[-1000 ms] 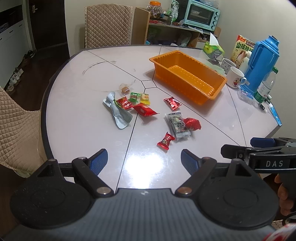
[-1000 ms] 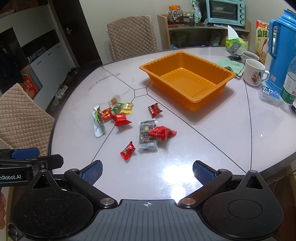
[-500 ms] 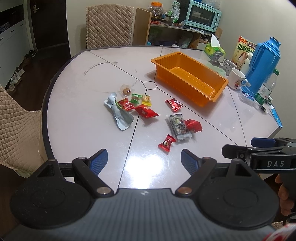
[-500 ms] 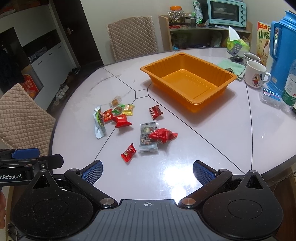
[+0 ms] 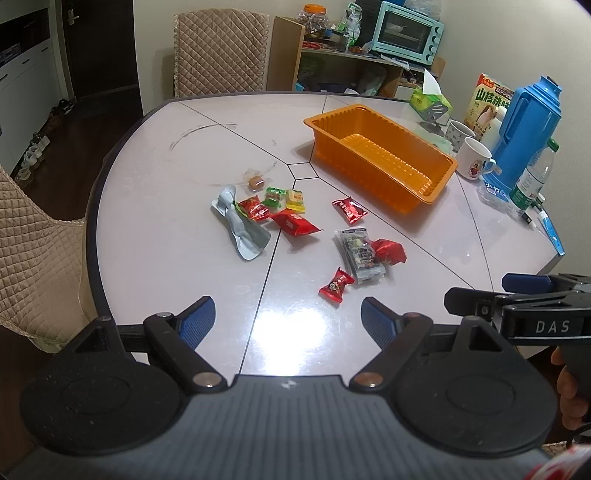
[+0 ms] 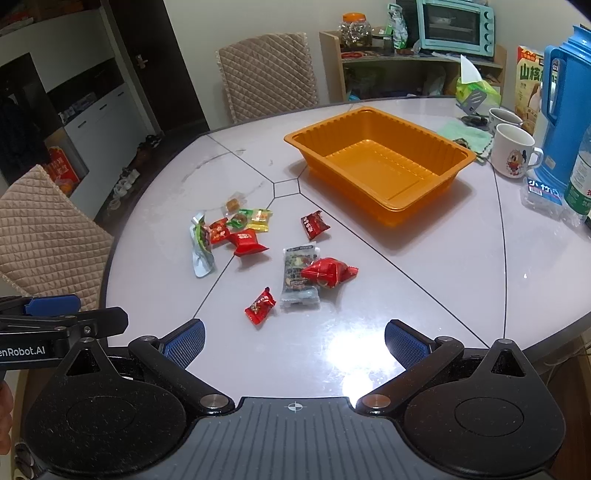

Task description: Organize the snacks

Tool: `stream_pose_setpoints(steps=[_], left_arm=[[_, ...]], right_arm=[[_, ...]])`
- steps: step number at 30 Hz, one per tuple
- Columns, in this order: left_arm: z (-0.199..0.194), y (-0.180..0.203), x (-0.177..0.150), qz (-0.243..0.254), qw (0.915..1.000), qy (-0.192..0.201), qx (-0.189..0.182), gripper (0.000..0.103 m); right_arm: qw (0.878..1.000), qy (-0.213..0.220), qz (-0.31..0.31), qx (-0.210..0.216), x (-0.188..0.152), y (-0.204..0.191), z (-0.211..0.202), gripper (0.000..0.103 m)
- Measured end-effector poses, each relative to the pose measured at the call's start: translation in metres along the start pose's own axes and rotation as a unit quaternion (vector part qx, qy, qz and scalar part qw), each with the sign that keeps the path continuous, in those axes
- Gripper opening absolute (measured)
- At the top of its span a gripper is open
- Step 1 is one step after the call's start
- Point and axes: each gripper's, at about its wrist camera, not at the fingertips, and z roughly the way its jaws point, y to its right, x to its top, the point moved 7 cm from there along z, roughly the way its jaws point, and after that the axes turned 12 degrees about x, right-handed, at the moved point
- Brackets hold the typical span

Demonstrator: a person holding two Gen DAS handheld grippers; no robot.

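Note:
Several wrapped snacks lie loose on the white table: a small red candy (image 5: 335,285) (image 6: 260,306) nearest me, a grey packet (image 5: 360,253) (image 6: 298,277) with a red pouch (image 5: 388,251) (image 6: 328,272) against it, a red packet (image 5: 349,209) (image 6: 314,224), and a cluster with a silver pouch (image 5: 241,229) (image 6: 201,245). An empty orange tray (image 5: 439,185) (image 6: 424,199) stands beyond them. My left gripper (image 5: 286,321) and right gripper (image 6: 293,341) are both open and empty, above the table's near edge.
Two mugs (image 6: 515,151), a blue thermos (image 5: 526,136), a water bottle (image 5: 532,181), a tissue pack (image 5: 430,99) and a box stand at the right. Quilted chairs stand at the far side (image 5: 218,55) and the left (image 6: 44,236). A shelf with a toaster oven (image 6: 454,27) is behind.
Both grippers have drifted slightly, so the snacks and tray sit a little differently in view. Nothing on the table has moved. Both grippers stay open.

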Motion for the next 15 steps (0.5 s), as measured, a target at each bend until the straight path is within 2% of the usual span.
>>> stream_pose_setpoints(steps=[15], left_arm=[[0.0, -0.0013, 0.0005, 0.0, 1.0, 0.0, 0.0, 0.085]], right_arm=[[1.0, 0.0, 0.0, 0.0, 0.0008, -0.0014, 0.0003, 0.103]])
